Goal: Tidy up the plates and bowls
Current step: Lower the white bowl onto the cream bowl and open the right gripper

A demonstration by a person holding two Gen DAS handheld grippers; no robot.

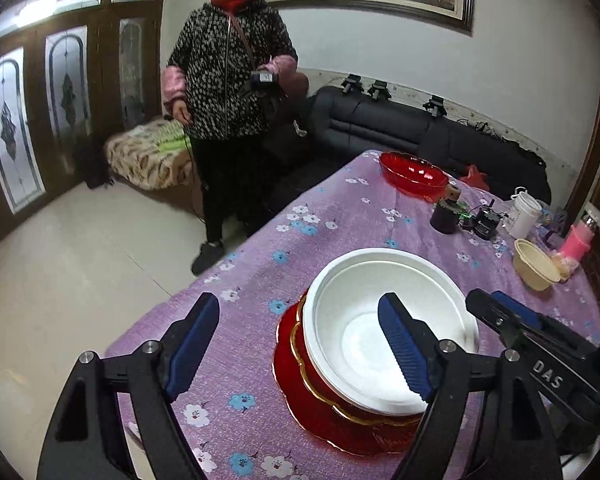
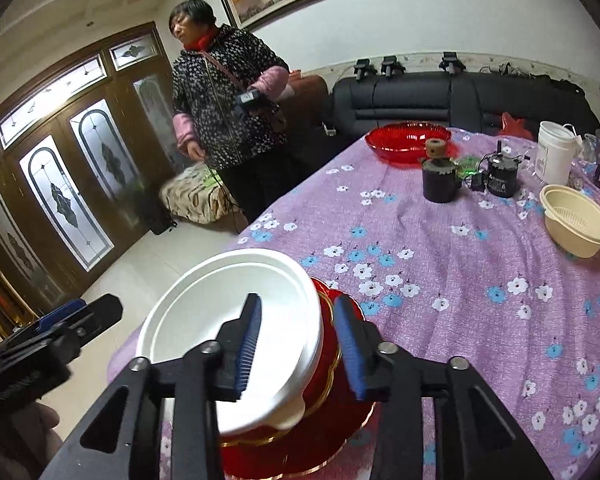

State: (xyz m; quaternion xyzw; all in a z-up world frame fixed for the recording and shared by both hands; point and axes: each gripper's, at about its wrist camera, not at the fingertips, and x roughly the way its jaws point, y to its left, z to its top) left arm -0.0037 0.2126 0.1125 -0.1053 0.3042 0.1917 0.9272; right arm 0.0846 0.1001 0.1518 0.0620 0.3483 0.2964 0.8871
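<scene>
— On top of the red gold-rimmed bowl (image 1: 324, 412) sits the white bowl (image 1: 388, 328), nested but off-centre, and the red plate (image 1: 300, 400) lies under both, near the table's (image 1: 340, 216) front edge.

— Are the tools holding anything?

— No. The left gripper (image 1: 300, 344) stands wide, one blue pad above the white bowl's hollow, the other out over the cloth. The right gripper (image 2: 298, 344) is narrower and straddles the white bowl's rim, yet its pads (image 2: 248, 344) do not press on it.

— What else, going outward from the white bowl?

— Beyond it a red glass dish (image 2: 406, 142), dark jars (image 2: 440, 180), a white tub (image 2: 554, 152) and a cream basket bowl (image 2: 576, 220). Past the table a person (image 1: 228, 80) stands.

— And the risk?

— I judge the white bowl sits crooked — a nudge from the pad inside its rim could tip it, or slide the stack toward the edge.
</scene>
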